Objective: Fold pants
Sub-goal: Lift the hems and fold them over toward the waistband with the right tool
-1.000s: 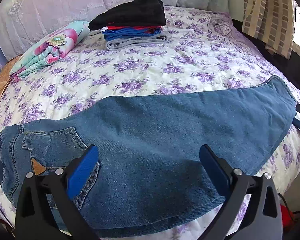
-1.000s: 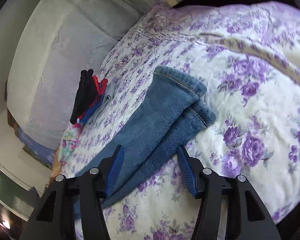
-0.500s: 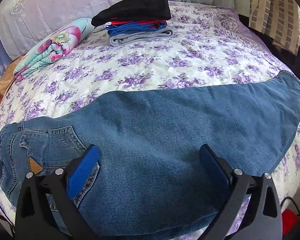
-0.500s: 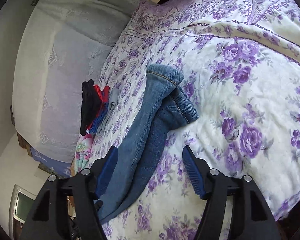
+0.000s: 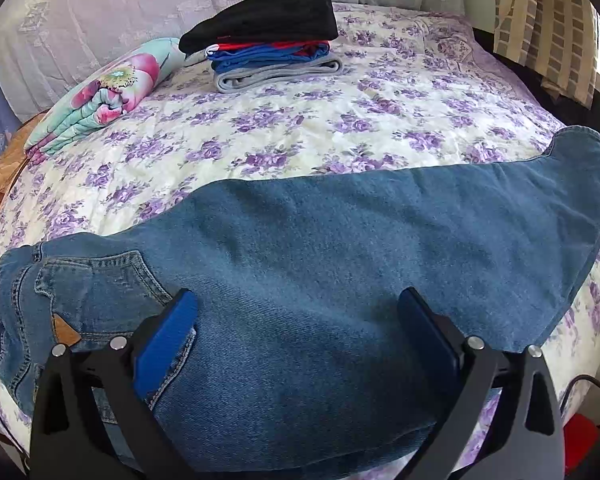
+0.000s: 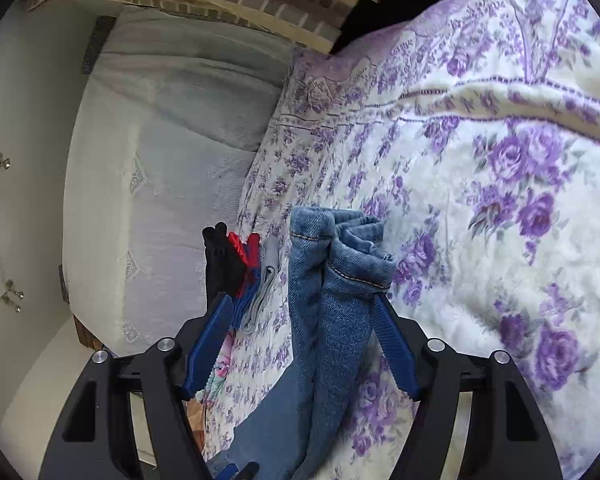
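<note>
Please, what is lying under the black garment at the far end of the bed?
Under the black garment lie folded red, blue and grey clothes, stacked on the floral bedspread. How many pieces there are cannot be seen, since the black one covers their tops.
</note>
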A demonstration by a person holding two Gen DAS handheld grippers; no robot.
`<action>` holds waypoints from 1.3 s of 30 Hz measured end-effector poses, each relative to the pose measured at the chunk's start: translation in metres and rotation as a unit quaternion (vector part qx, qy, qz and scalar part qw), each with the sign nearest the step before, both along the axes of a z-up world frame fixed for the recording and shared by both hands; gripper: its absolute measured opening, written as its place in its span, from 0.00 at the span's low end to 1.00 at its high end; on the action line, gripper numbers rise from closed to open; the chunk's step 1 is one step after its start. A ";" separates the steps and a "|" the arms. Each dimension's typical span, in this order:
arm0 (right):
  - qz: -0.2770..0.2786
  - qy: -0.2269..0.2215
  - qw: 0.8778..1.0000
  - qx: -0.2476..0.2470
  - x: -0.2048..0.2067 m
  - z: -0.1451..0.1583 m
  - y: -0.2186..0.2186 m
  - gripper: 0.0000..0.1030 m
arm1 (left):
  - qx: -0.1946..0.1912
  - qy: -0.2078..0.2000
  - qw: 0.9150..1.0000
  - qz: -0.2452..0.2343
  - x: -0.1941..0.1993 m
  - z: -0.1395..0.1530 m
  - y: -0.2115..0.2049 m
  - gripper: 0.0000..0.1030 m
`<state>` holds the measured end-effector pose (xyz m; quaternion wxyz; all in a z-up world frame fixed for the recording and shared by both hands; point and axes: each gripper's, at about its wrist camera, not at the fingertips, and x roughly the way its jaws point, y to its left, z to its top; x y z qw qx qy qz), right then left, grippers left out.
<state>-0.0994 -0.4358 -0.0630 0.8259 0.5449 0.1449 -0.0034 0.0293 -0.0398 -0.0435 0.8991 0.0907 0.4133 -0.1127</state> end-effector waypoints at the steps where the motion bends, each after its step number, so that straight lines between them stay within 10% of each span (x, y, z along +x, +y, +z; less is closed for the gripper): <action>1: -0.001 0.011 1.000 -0.003 -0.006 0.000 -0.001 0.71 | 0.000 -0.001 1.000 0.001 0.000 0.000 0.000 0.95; 12: 0.043 0.121 0.991 -0.021 0.021 -0.018 0.037 0.72 | 0.001 -0.003 1.000 0.004 0.000 -0.001 0.000 0.95; 18: 0.022 0.099 0.994 -0.044 0.030 -0.030 0.024 0.17 | 0.009 -0.009 1.000 -0.001 -0.001 -0.003 0.000 0.96; 26: 0.021 0.054 0.974 -0.221 0.029 0.021 0.061 0.14 | 0.010 -0.038 0.999 0.032 -0.005 0.007 0.016 0.96; 29: 0.039 0.034 0.939 -0.339 0.033 0.056 0.100 0.14 | -0.001 -0.079 0.994 0.076 -0.019 0.027 0.056 0.96; 34: 0.102 -0.001 0.847 -0.521 0.044 0.085 0.191 0.14 | 0.006 -0.120 0.979 0.165 -0.038 0.057 0.144 0.96; 37: 0.165 -0.008 0.768 -0.619 0.049 0.079 0.253 0.14 | 0.003 -0.119 0.966 0.231 -0.044 0.065 0.204 0.96; 39: 0.218 0.003 0.687 -0.693 0.054 0.056 0.299 0.14 | -0.013 -0.114 0.957 0.267 -0.047 0.065 0.238 0.96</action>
